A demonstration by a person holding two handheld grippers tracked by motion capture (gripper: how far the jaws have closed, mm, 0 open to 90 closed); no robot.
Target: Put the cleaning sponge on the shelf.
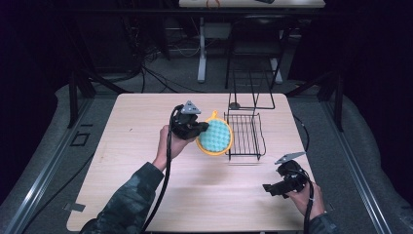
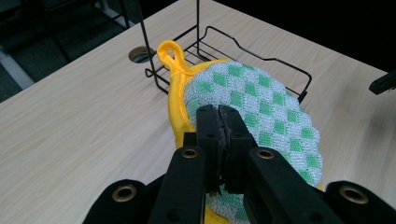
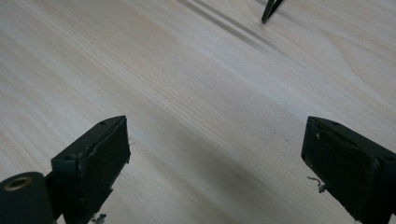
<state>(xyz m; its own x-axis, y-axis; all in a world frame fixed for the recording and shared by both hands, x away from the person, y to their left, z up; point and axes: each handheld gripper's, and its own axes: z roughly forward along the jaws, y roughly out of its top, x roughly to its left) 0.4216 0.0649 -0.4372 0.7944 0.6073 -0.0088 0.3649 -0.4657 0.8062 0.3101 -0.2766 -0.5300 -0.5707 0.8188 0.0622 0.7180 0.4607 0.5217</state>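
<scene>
**Soft pad held up by the rack**

Your table (image 1: 146, 195) has a wire rack (image 1: 246, 136). Your left gripper (image 2: 219, 116) pinches the pad (image 2: 261, 107) just beside it. It looks light and floppy, so grip its edge. Your right gripper (image 3: 215, 158) is wide apart.

I see a pot holder (image 2: 261, 112) of knitted cloth, a rough weave in green and white checks, edged with a smooth yellow fabric binding and loop. Just behind it sits a rack (image 2: 261, 60) of thin black wire, metal by its look, with a slight sheen. The table (image 3: 196, 84) under the rack is pale wood-grain, smooth and matt, with fine streaks running along it. My left gripper (image 2: 219, 135) looks like matt black plastic with brass-coloured eyelets. My right gripper (image 3: 215, 168) carries dull black pads, scuffed and a little frayed at the edges.
</scene>
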